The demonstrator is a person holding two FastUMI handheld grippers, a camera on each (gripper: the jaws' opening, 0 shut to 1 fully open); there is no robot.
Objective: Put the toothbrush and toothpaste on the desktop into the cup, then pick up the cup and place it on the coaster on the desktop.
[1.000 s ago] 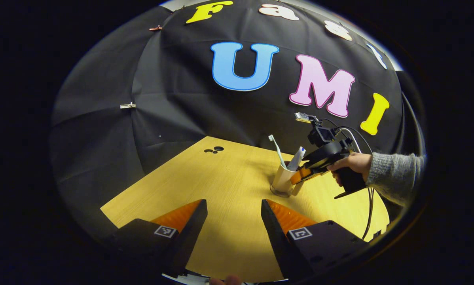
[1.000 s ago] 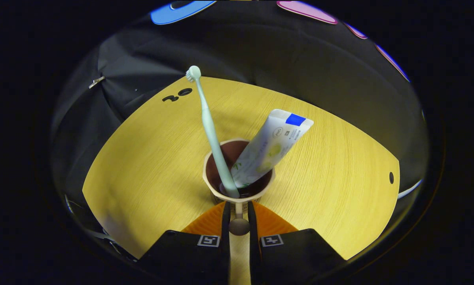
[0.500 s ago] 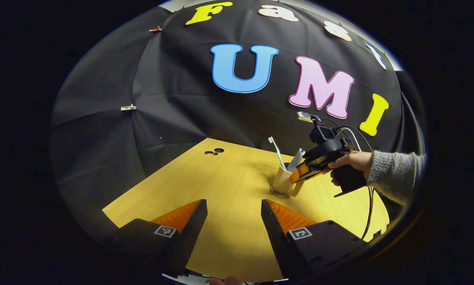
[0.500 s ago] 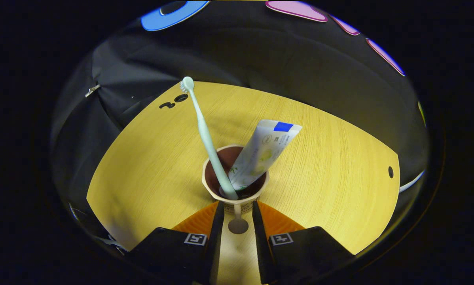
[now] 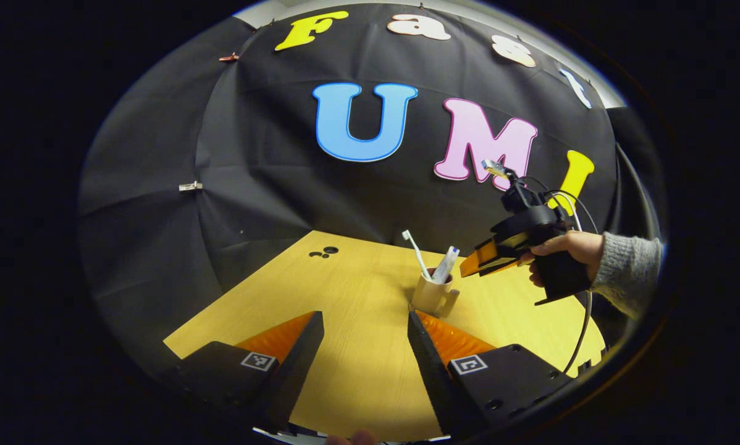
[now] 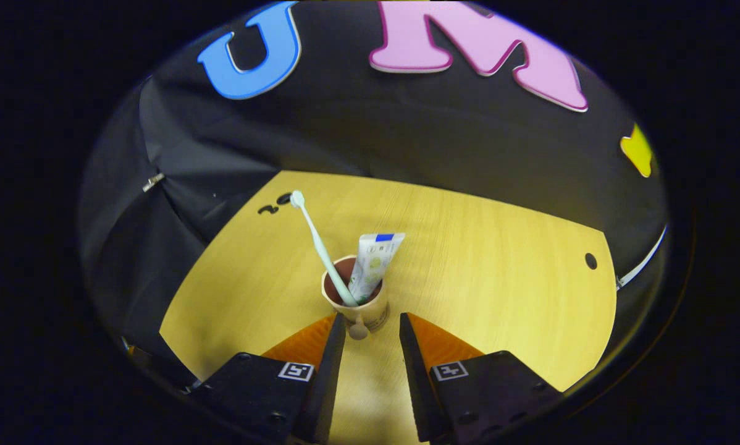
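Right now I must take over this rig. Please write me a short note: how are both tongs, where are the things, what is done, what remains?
Left tongs: open, holding nothing, above the table.
Right tongs: open, just short of the cup, holding nothing.
Toothbrush and toothpaste: both stand inside the cup, leaning.
Done: both items are in the cup.
Left: check that the cup sits on the coaster; I cannot see one under it from here.
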